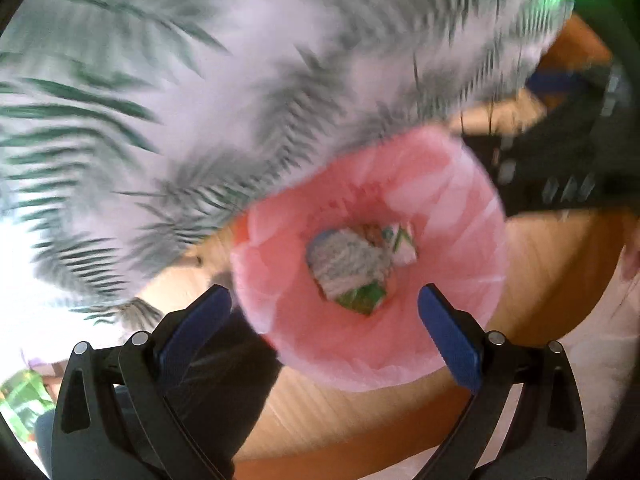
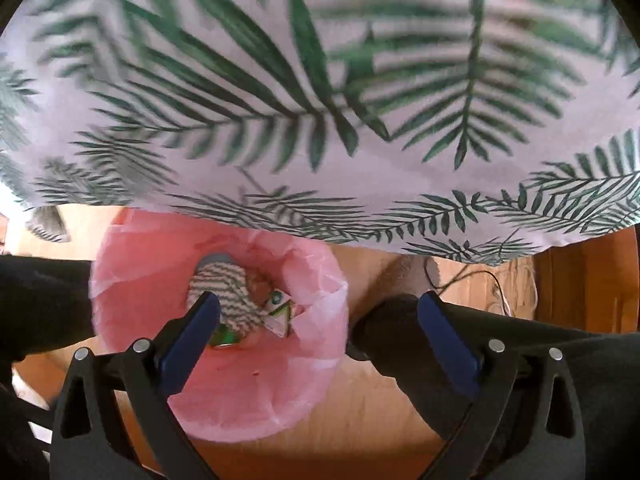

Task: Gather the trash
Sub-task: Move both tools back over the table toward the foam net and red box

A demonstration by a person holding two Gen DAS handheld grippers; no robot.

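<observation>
Trash (image 1: 354, 266) — a striped rag and crumpled green-and-white wrappers — lies at the bottom of the pink-lined bin (image 1: 452, 200) standing on the wooden floor (image 1: 552, 264) beside the leaf-print tablecloth (image 2: 280, 80). Left gripper (image 1: 324, 300) and right gripper (image 2: 319, 306) both hang above the bin, fingers spread wide and gripping nothing.

The bin (image 2: 224, 392) stands on the floor (image 2: 380, 420), just beside the edge of the tablecloth (image 2: 320, 100), which hangs behind it. In the bin lies a cloth (image 2: 228, 292), with a carton (image 2: 282, 316) to its right, touching it. Cables (image 2: 480, 280) lie on the floor right of the bin, near the tablecloth edge.
</observation>
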